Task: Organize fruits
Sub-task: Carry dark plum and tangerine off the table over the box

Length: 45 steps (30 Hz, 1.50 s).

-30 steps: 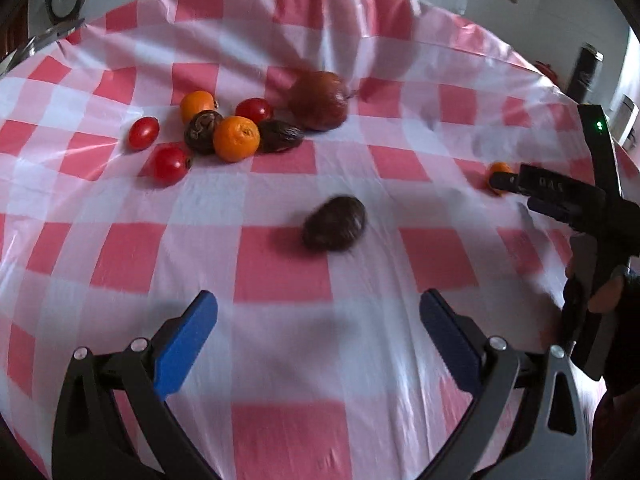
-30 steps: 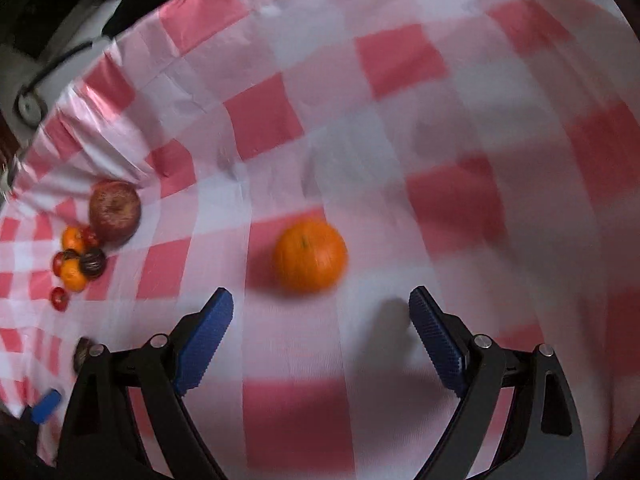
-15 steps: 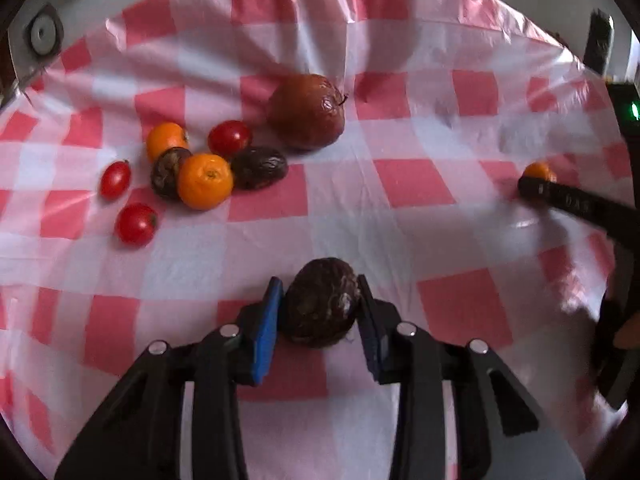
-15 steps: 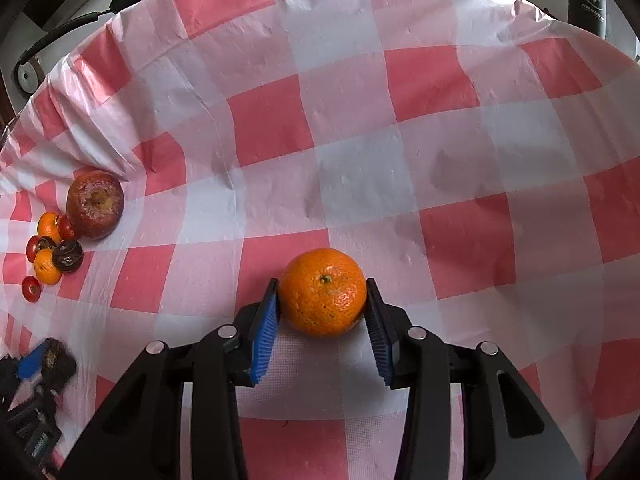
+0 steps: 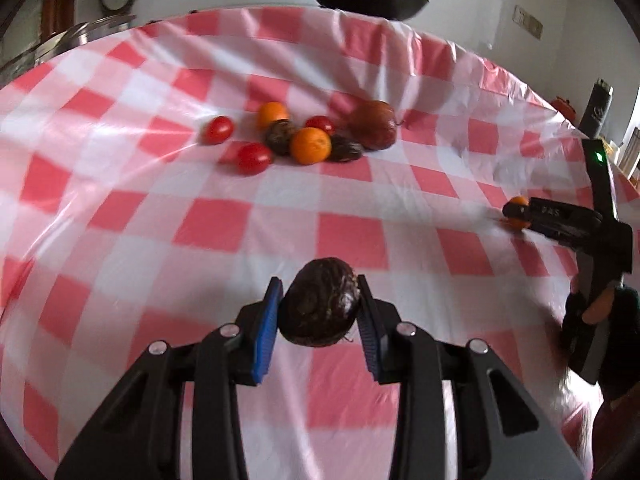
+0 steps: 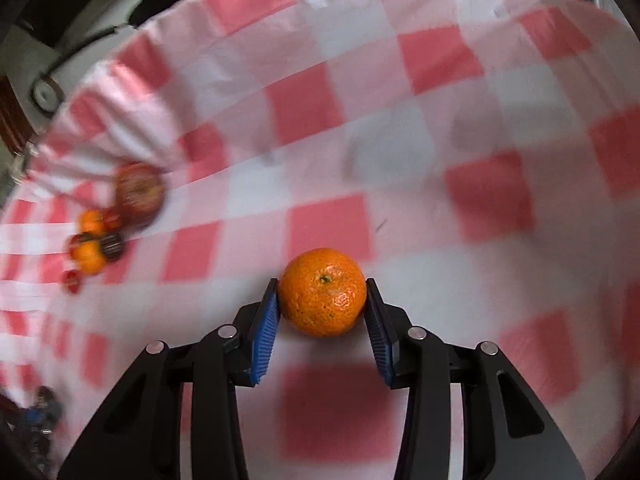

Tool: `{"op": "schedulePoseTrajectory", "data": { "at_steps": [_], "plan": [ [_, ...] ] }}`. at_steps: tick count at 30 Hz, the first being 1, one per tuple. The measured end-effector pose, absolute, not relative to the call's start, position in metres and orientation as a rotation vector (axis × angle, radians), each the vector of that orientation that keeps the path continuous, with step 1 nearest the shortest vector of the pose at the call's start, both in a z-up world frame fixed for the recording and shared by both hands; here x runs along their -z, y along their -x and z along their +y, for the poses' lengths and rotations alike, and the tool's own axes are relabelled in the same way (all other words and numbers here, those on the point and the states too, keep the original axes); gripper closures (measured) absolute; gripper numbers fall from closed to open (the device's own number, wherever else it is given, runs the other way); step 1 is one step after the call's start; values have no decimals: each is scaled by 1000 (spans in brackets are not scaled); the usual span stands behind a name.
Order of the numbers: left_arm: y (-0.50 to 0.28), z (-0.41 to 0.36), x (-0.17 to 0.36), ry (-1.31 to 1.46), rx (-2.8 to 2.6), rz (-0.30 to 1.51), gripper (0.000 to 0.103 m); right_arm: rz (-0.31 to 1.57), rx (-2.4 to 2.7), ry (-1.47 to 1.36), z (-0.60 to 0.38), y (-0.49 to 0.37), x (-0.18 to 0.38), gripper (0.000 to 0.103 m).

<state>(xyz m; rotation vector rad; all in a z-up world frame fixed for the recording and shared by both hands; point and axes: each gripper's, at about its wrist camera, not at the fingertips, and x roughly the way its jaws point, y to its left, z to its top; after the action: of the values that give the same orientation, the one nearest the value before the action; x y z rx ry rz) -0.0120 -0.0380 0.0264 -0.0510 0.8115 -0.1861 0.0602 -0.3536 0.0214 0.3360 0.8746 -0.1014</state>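
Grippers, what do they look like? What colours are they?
Both the left gripper and right gripper have black plastic linkage arms with round silver rivets and ribbed blue pads. Seen from the side, the right one shows a small green light.

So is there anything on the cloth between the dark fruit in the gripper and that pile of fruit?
No. In the left wrist view, only bare checkered tablecloth lies between the dark fruit in the left gripper and the fruit pile.
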Motion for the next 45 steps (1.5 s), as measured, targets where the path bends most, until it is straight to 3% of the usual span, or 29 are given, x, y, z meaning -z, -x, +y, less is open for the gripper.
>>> {"op": "schedulePoseTrajectory", "data": {
  "at_steps": [9, 21, 45],
  "plan": [
    [77, 17, -28, 95, 146, 771, 66, 850, -158, -361, -246, 26, -28, 62],
    [143, 84, -22, 177, 114, 753, 66, 857, -379, -85, -109, 119, -33, 62],
    [237, 192, -9, 267, -43, 709, 66, 837, -646, 179, 8, 197, -23, 62]
  ]
}}
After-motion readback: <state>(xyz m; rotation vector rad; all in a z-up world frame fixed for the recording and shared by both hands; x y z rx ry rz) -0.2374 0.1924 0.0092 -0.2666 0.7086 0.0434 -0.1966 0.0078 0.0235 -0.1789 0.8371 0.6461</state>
